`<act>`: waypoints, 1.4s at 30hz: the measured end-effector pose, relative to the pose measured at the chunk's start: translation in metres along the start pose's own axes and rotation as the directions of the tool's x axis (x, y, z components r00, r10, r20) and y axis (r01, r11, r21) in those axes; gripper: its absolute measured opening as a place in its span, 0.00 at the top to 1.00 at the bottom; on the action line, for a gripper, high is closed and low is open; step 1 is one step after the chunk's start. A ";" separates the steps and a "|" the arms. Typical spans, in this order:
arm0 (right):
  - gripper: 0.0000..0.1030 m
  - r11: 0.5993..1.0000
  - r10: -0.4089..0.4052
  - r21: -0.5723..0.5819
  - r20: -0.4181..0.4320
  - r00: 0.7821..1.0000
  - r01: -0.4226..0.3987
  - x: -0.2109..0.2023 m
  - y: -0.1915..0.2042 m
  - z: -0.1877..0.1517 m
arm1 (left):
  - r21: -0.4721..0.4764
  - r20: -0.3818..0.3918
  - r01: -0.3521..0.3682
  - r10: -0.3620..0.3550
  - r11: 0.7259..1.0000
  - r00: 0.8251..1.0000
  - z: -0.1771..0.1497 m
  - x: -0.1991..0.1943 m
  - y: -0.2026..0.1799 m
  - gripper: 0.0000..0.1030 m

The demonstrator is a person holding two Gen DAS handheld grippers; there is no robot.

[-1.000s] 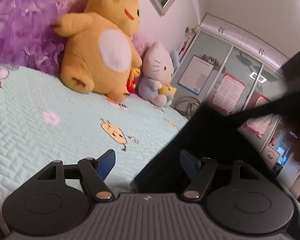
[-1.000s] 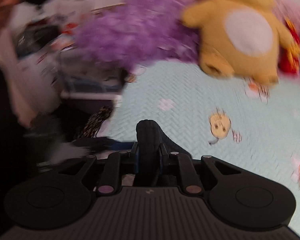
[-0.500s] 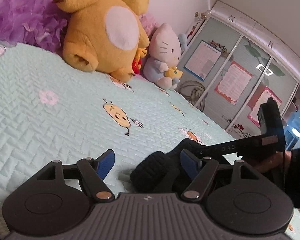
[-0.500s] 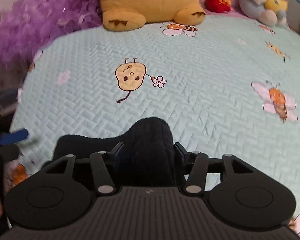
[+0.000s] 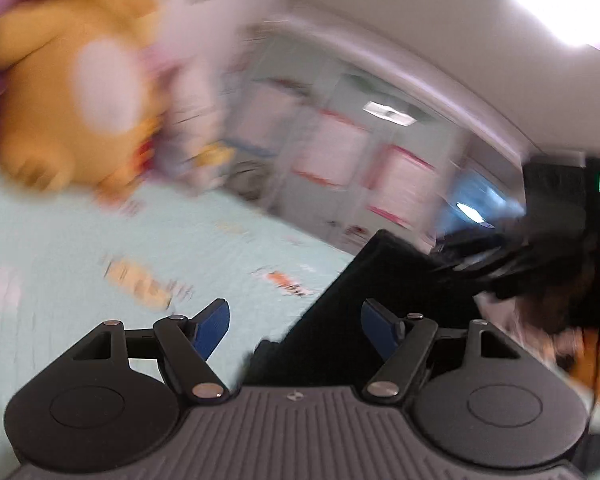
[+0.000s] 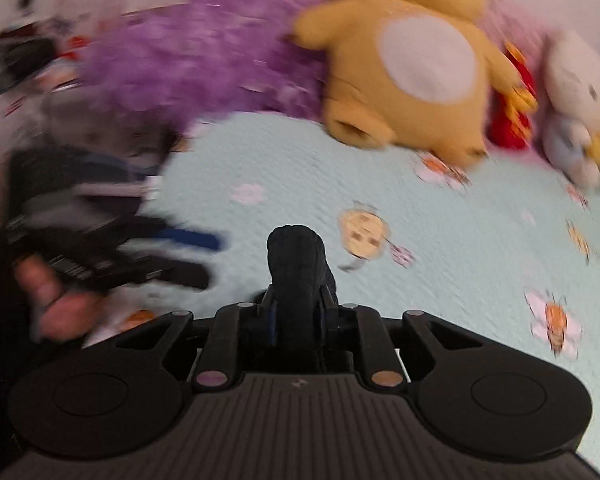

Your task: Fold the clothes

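1. Since half a second ago the black knit garment (image 5: 384, 280) has come up off the mint quilted bedspread (image 5: 60, 240); it lay bunched there and now hangs as a taut dark sheet
2. The right gripper (image 6: 296, 312) has swung round towards the yellow plush toy (image 6: 412, 80); its jaws are closing, with a knitted fold of the garment pinched between them
3. The left gripper (image 5: 296, 320) has its jaws wide apart; the cloth's edge sits between the blue pads (image 5: 212, 324), against neither
4. Doing this well probably means closing the left jaws on the free corner before pulling, then drawing both corners level so the cloth lands flat on the bedspread, clear of the toys
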State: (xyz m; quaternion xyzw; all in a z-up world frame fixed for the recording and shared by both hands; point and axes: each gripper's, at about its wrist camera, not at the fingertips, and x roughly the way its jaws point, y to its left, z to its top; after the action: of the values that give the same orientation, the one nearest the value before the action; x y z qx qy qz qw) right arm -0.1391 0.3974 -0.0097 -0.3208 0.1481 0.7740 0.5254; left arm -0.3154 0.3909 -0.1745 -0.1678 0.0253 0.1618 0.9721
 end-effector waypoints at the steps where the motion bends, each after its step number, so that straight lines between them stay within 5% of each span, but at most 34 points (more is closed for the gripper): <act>1: 0.83 0.999 0.007 -0.038 -0.001 1.000 -0.007 -0.004 0.011 0.002 | 0.086 -0.028 0.050 -0.048 0.995 0.998 0.003 0.006 0.007 0.26; 4: 0.83 0.993 0.020 -0.114 -0.011 1.000 -0.021 -0.013 0.033 0.008 | 0.294 -0.144 0.174 -0.137 0.940 0.980 0.003 0.035 0.024 0.27; 7: 0.83 0.989 0.017 -0.145 -0.027 1.000 -0.021 -0.013 0.040 0.011 | 0.294 -0.238 0.324 -0.260 0.899 0.936 0.003 0.069 0.040 0.29; 10: 0.83 0.991 0.008 -0.134 -0.039 0.999 -0.013 -0.010 0.037 0.011 | 0.194 -0.306 0.469 -0.401 0.862 0.863 0.005 0.100 0.052 0.44; 14: 0.83 0.993 -0.007 -0.121 -0.060 0.998 0.000 -0.006 0.031 0.011 | 0.060 -0.409 0.615 -0.543 0.786 0.733 0.007 0.123 0.066 0.48; 22: 0.83 0.995 -0.033 -0.090 -0.035 0.999 0.029 -0.006 0.021 0.012 | 0.045 -0.453 0.669 -0.582 0.742 0.676 0.013 0.123 0.070 0.49; 26: 0.82 0.996 -0.072 -0.056 -0.015 0.997 0.071 -0.006 0.014 0.007 | 0.007 -0.464 0.677 -0.597 0.736 0.654 0.017 0.109 0.077 0.81; 27: 0.82 0.995 -0.087 -0.049 -0.010 0.996 0.086 -0.006 0.012 0.007 | -0.012 -0.463 0.680 -0.607 0.733 0.646 0.016 0.104 0.080 0.83; 35: 0.78 0.995 -0.096 -0.025 -0.023 0.995 0.096 0.017 0.003 -0.002 | -0.004 -0.484 0.653 -0.573 0.757 0.661 0.007 0.083 0.082 0.85; 37: 0.78 0.994 -0.102 -0.034 -0.010 0.995 0.102 0.017 0.005 0.000 | 0.010 -0.479 0.635 -0.554 0.773 0.681 0.010 0.089 0.084 0.69; 38: 0.78 0.994 -0.106 -0.038 -0.008 0.994 0.106 0.018 0.006 0.001 | -0.005 -0.482 0.622 -0.547 0.783 0.685 0.010 0.096 0.085 0.41; 39: 0.78 0.993 -0.108 -0.040 -0.015 0.994 0.108 0.020 0.004 0.000 | -0.020 -0.484 0.608 -0.540 0.794 0.689 0.010 0.104 0.086 0.37; 40: 0.78 0.993 -0.109 -0.039 -0.023 0.994 0.108 0.023 0.002 0.000 | -0.041 -0.492 0.606 -0.544 0.794 0.679 0.010 0.109 0.086 0.46; 41: 0.78 0.994 -0.109 -0.032 -0.033 0.994 0.108 0.027 -0.002 -0.001 | -0.077 -0.511 0.632 -0.575 0.771 0.639 0.008 0.111 0.085 0.79; 42: 0.78 0.994 -0.112 -0.025 -0.043 0.993 0.111 0.032 -0.007 -0.003 | -0.097 -0.525 0.651 -0.594 0.753 0.610 0.008 0.111 0.084 0.82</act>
State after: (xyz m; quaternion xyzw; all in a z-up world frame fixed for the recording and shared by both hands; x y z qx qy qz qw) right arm -0.1393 0.4219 -0.0316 -0.3518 0.1328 0.7377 0.5607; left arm -0.2377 0.5022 -0.2056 -0.1528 0.2382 -0.2400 0.9286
